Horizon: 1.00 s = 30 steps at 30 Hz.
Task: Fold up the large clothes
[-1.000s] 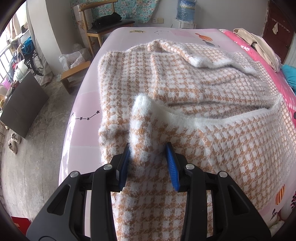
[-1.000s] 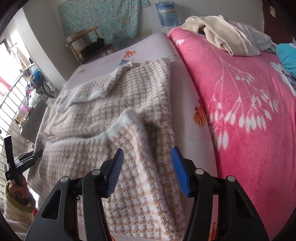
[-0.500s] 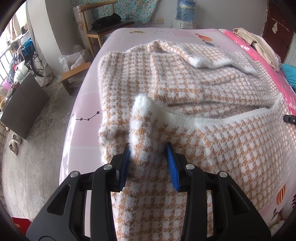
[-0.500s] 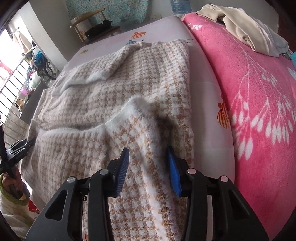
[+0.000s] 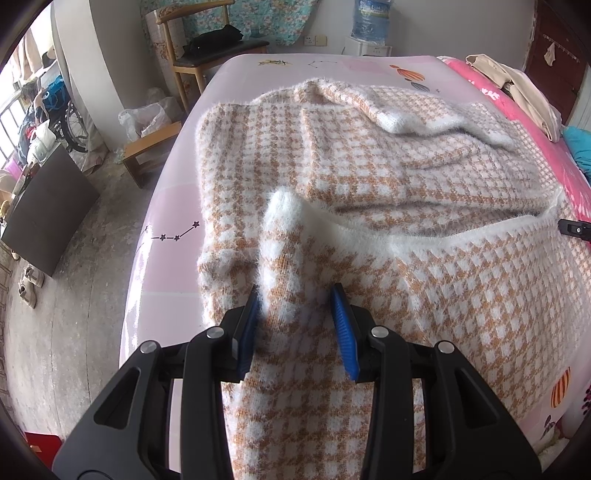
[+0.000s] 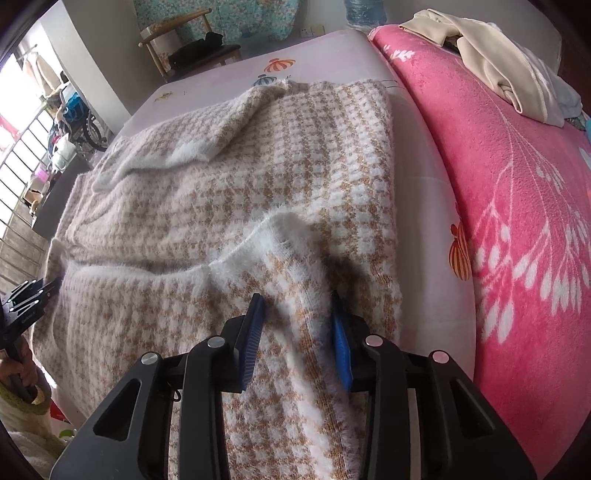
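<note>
A large fuzzy sweater with an orange and white check lies spread on the bed; it also shows in the right wrist view. My left gripper is shut on a raised fold at the sweater's near left hem, its blue pads pressing both sides. My right gripper is shut on a raised fold at the near right hem. The white-edged hem runs between the two grips. A folded sleeve lies across the far part. The right gripper's tip shows at the left view's right edge.
The bed has a pale pink sheet on the left and a bright pink blanket on the right. Beige clothes lie piled on the blanket. A wooden chair and a water bottle stand beyond the bed.
My right gripper moved forward onto the hem fold and closed on it. My left gripper kept its hold and has not moved.
</note>
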### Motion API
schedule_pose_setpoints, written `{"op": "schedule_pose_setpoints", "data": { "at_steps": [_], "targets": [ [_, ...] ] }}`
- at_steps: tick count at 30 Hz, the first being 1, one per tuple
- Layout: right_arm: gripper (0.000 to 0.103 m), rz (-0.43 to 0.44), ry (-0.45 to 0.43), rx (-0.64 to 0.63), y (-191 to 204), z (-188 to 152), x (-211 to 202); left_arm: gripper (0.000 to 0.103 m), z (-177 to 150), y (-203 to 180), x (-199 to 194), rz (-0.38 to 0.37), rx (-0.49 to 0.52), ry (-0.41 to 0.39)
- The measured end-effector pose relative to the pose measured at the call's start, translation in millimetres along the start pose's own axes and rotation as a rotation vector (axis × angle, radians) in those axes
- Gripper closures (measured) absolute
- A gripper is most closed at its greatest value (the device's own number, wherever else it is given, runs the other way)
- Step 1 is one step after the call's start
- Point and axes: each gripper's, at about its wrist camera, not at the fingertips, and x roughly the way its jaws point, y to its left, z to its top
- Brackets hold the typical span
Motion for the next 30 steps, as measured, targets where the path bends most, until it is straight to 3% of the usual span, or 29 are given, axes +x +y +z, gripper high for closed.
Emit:
{"op": "schedule_pose_setpoints", "data": {
  "at_steps": [8,21,24,26,30],
  "targets": [
    [0.092,-0.061,-0.017,-0.038,12,-6,-11,0.066,1,-2,-1,0.008,0.005,0.000],
    [0.095,-0.087,-0.137,-0.060,29,-20,-66,0.068,2,8,-4,0.039,0.027,-0.013],
    [0.095,-0.078,-0.167,-0.057,31,-24,-80,0.076,0,14,-10,0.054,0.029,-0.028],
    [0.095,-0.075,-0.189,-0.057,34,-28,-90,0.088,-3,22,-18,0.054,0.027,-0.051],
    [0.096,-0.085,-0.253,-0.062,41,-35,-115,0.094,-9,39,-47,0.033,0.012,-0.135]
  ]
}}
